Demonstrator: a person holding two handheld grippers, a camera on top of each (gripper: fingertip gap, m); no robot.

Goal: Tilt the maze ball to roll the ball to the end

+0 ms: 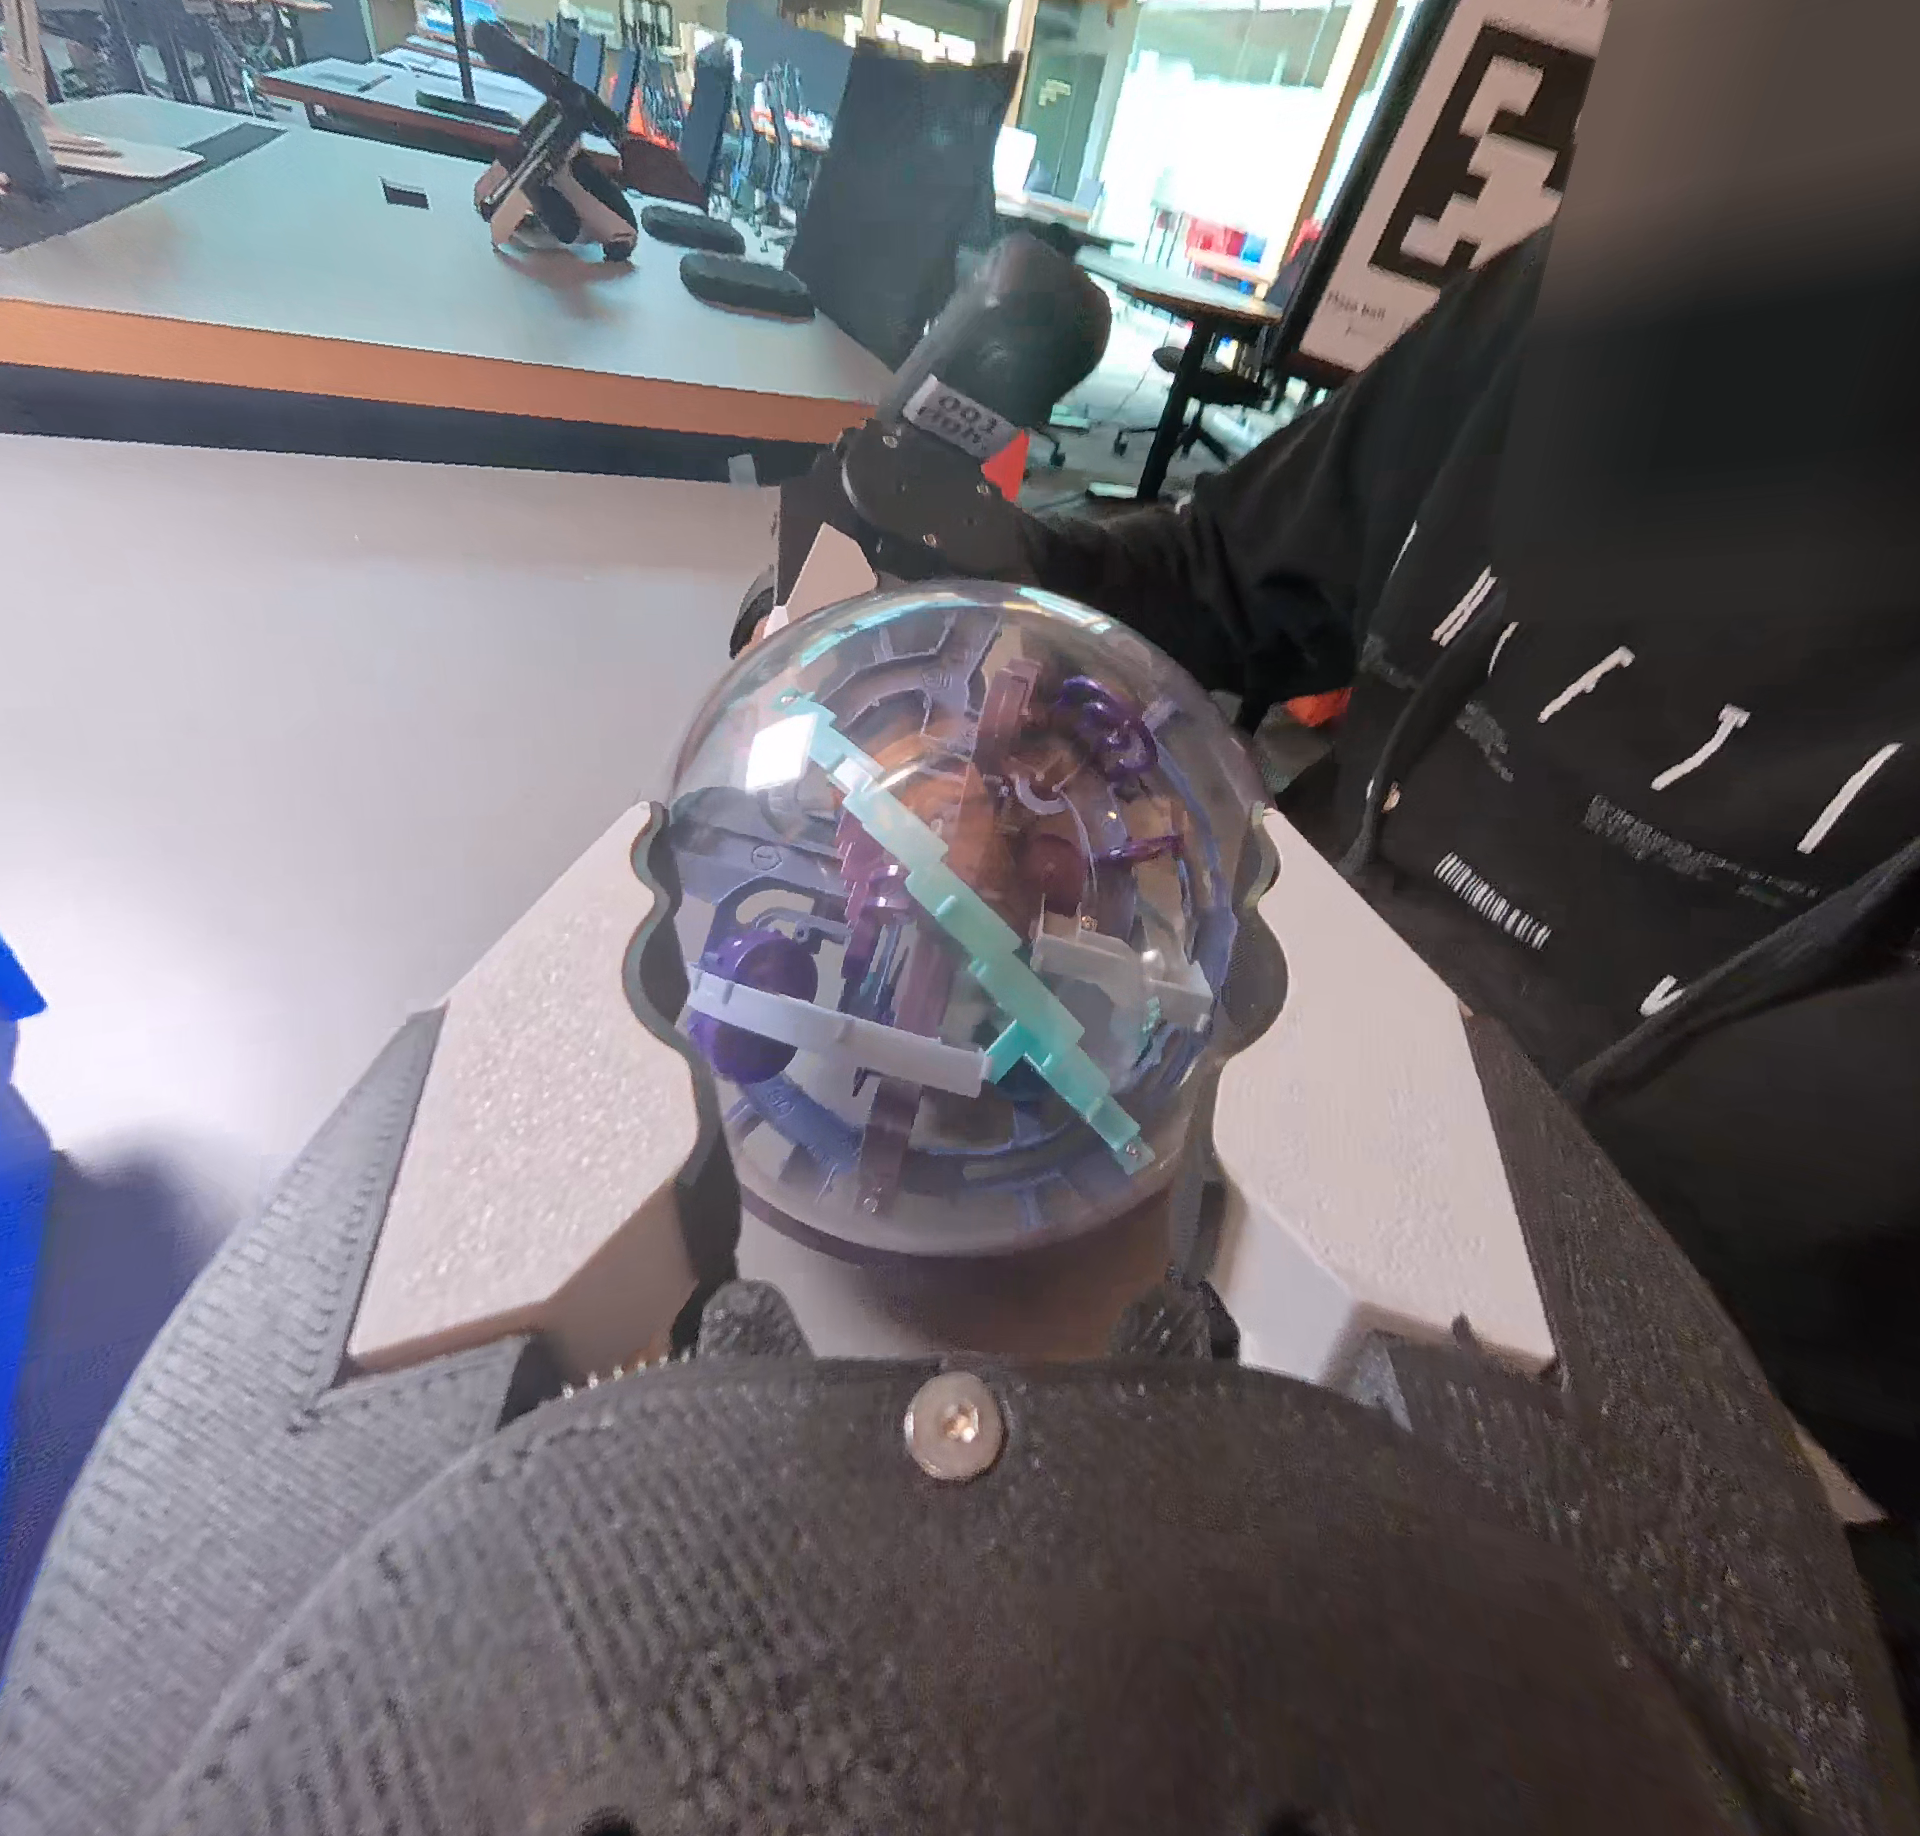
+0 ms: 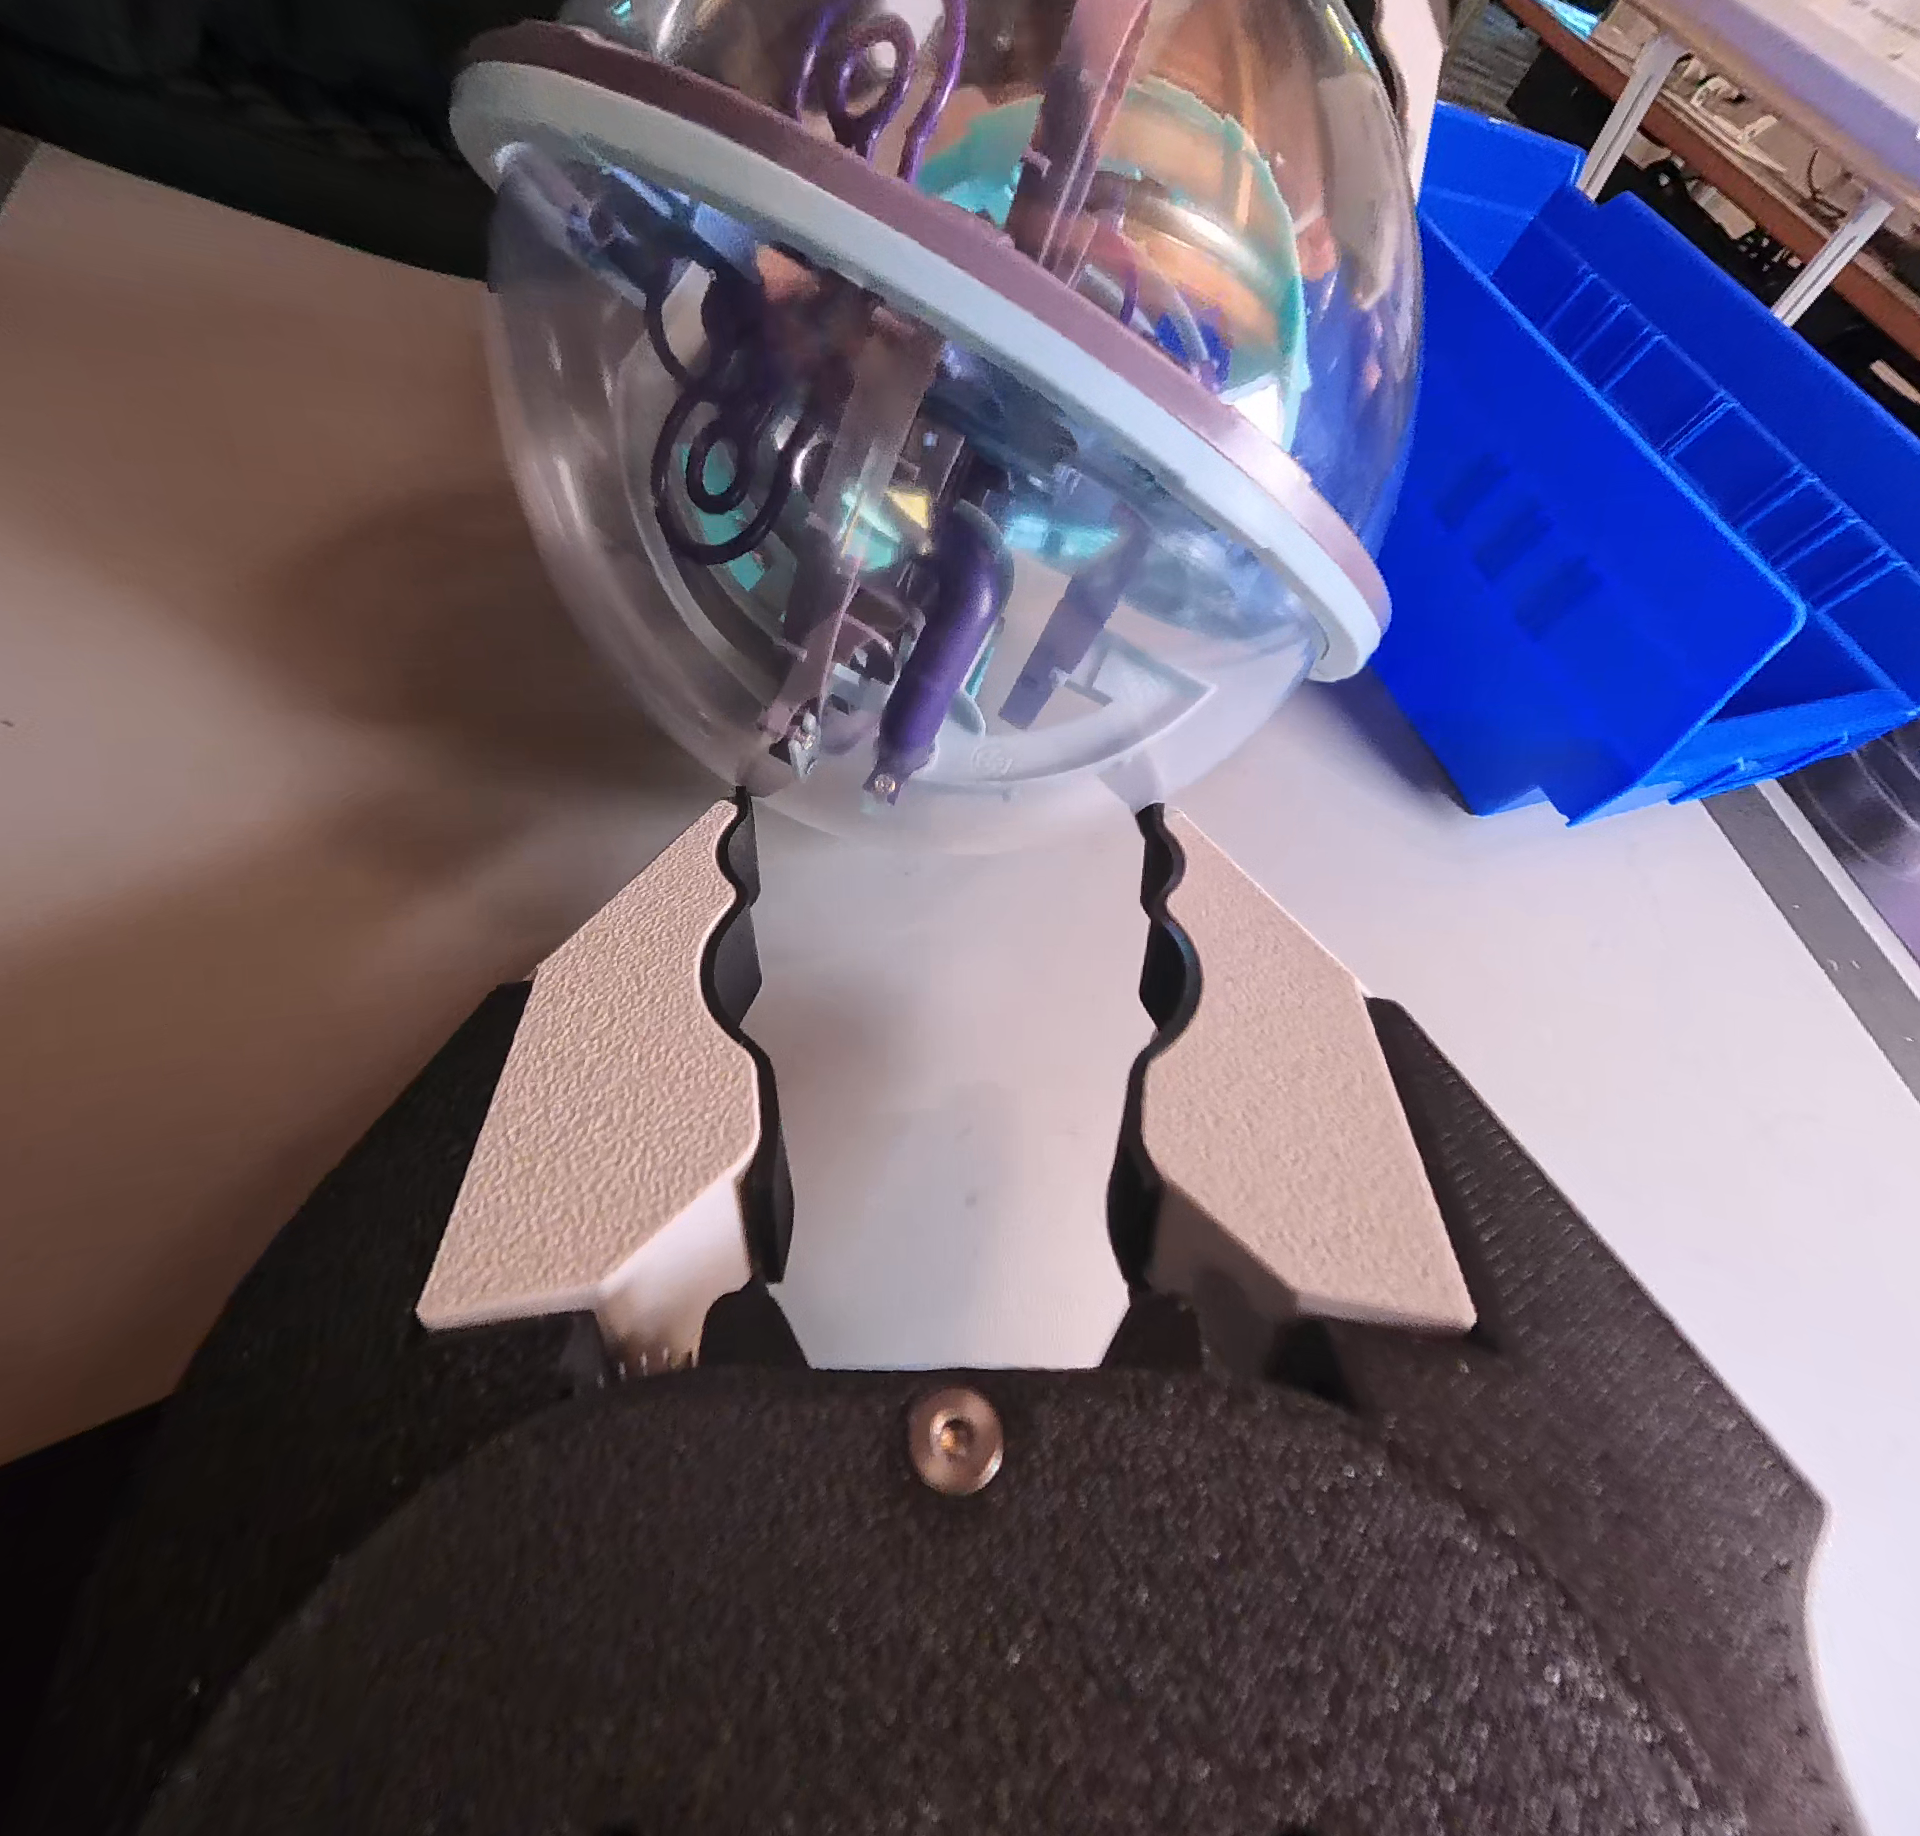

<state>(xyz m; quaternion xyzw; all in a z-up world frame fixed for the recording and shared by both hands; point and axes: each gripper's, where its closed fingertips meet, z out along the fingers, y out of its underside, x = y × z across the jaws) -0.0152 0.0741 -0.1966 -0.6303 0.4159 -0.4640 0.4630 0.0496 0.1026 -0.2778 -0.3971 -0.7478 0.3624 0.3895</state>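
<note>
We hold the maze ball clamped in the left tongs above the desk. The right tongs stand apart, only their tips at the shell. We cannot find the small ball inside, so the rolling seems unfinished.

Left gripper clamps the clear maze ball over the white table; right gripper sits just behind.
</note>
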